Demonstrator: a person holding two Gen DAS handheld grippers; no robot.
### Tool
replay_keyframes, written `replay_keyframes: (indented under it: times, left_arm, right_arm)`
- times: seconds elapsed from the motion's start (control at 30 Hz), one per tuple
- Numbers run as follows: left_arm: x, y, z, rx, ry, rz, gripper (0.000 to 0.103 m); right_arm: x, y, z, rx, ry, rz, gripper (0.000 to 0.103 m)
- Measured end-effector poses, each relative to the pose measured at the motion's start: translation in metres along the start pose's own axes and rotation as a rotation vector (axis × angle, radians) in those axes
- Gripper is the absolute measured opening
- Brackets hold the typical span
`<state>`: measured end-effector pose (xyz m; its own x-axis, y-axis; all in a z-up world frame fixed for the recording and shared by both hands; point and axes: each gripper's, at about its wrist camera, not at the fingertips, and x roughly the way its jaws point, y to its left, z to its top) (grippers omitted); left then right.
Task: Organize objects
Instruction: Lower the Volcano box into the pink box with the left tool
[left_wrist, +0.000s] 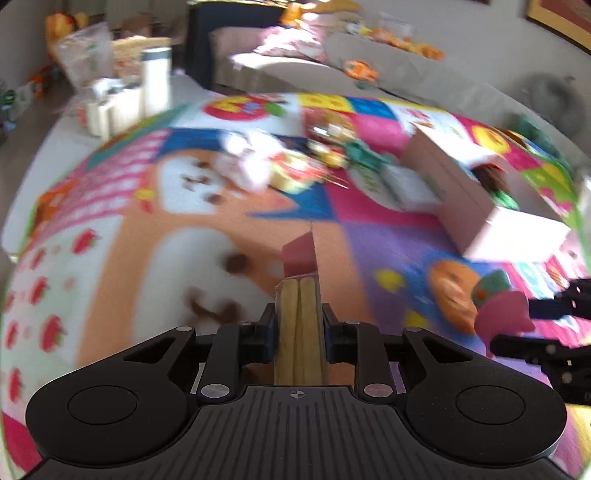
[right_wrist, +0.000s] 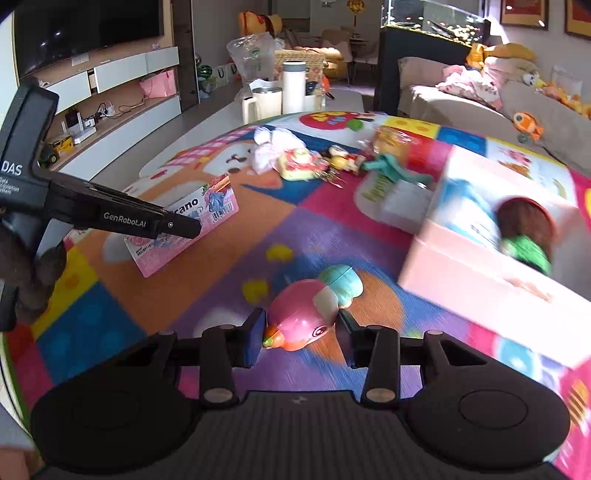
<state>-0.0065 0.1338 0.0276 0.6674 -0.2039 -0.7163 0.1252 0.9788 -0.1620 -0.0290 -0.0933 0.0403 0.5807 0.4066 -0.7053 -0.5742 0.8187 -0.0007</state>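
Note:
My left gripper (left_wrist: 299, 314) is shut on a pink snack box (left_wrist: 300, 295), seen end-on with its flap open; in the right wrist view the same box (right_wrist: 192, 229) hangs above the play mat, held by the left gripper (right_wrist: 184, 227). My right gripper (right_wrist: 301, 328) is shut on a pink and teal toy bird (right_wrist: 306, 314) just above the mat; it also shows in the left wrist view (left_wrist: 498, 306) at the right gripper (left_wrist: 517, 332). A pink cardboard box (right_wrist: 480, 280) lies open on its side to the right, with a brown and green item (right_wrist: 524, 236) inside.
A pile of small toys (right_wrist: 306, 162) and white cloth (right_wrist: 273, 147) lies mid-mat. A flat white packet (right_wrist: 402, 206) lies beside the pink cardboard box. Cups and a white flask (right_wrist: 293, 86) stand on the table behind. A sofa (right_wrist: 461, 107) runs along the far right.

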Motion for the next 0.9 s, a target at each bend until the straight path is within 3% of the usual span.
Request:
replay_keyframes:
  times: [0.23, 0.33, 0.53, 0.63, 0.73, 0.9]
  left_arm:
    - [-0.011, -0.072, -0.023, 0.094, 0.045, -0.167, 0.026]
    - [-0.009, -0.097, -0.023, 0.136, 0.043, -0.192, 0.026]
    - [-0.009, -0.122, -0.009, 0.106, 0.05, -0.289, 0.026]
    - [-0.006, -0.148, 0.014, 0.13, 0.014, -0.334, 0.026]
    - [0.008, -0.179, 0.056, 0.129, -0.073, -0.347, 0.026]
    - [0.063, -0.232, 0.121, 0.029, -0.18, -0.368, 0.026]
  right_arm:
    - [-0.06, -0.032, -0.037, 0.067, -0.037, -0.057, 0.04]
    - [-0.071, -0.045, -0.046, 0.085, -0.048, -0.109, 0.04]
    - [-0.085, -0.065, -0.06, 0.117, -0.074, -0.175, 0.04]
    - [-0.101, -0.087, -0.057, 0.159, -0.145, -0.227, 0.04]
    - [-0.116, -0.113, -0.052, 0.192, -0.21, -0.312, 0.04]
    - [-0.128, -0.149, -0.059, 0.264, -0.254, -0.395, 0.04]
